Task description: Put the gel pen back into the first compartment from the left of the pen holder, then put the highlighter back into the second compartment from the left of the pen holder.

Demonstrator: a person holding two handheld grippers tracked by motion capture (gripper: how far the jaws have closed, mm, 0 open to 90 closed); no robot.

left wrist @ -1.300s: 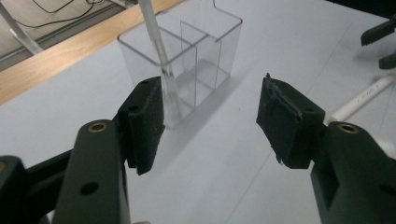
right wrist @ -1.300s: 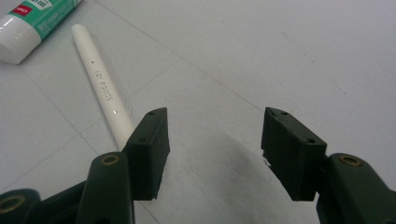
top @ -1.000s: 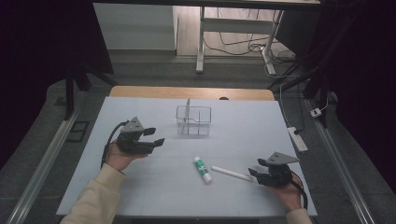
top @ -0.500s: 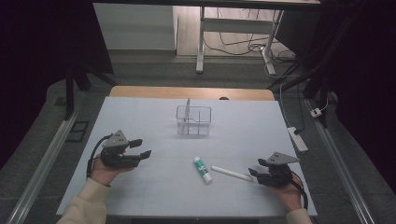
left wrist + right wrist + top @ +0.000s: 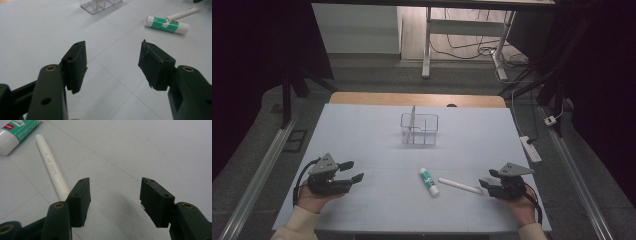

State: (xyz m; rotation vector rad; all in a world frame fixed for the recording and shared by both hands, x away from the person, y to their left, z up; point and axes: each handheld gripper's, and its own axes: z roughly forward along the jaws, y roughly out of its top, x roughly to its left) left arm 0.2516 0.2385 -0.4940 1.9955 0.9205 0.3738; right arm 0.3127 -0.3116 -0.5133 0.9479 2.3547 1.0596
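We start at our right gripper (image 5: 486, 179), which hovers low over the near right part of the table (image 5: 362, 130). Its jaws stand wide apart with nothing between them; in the right gripper view (image 5: 113, 202) only bare table surface lies in the gap. Just beside its left jaw in that view runs the white stick (image 5: 51, 170), whose near end slips behind the jaw, so we cannot tell whether they touch. From the high view the white stick (image 5: 460, 186) lies flat, its right end close to the jaw tips and its left end pointing toward the glue stick (image 5: 429, 181).

The glue stick, white with a green label, lies flat near the middle of the table's near half, just left of the white stick; in the right gripper view (image 5: 17, 132) the two lie very close, and we cannot say whether they meet.

Our left gripper (image 5: 353, 171) sits over the near left part of the table, well apart from both things. Its jaws too are spread wide and grip nothing; the left gripper view (image 5: 112, 67) shows empty table between the pads, with the glue stick (image 5: 167, 24) farther off to the right.

Farther back, near the table's middle, stands a clear plastic holder (image 5: 419, 129), upright, with dividing walls.
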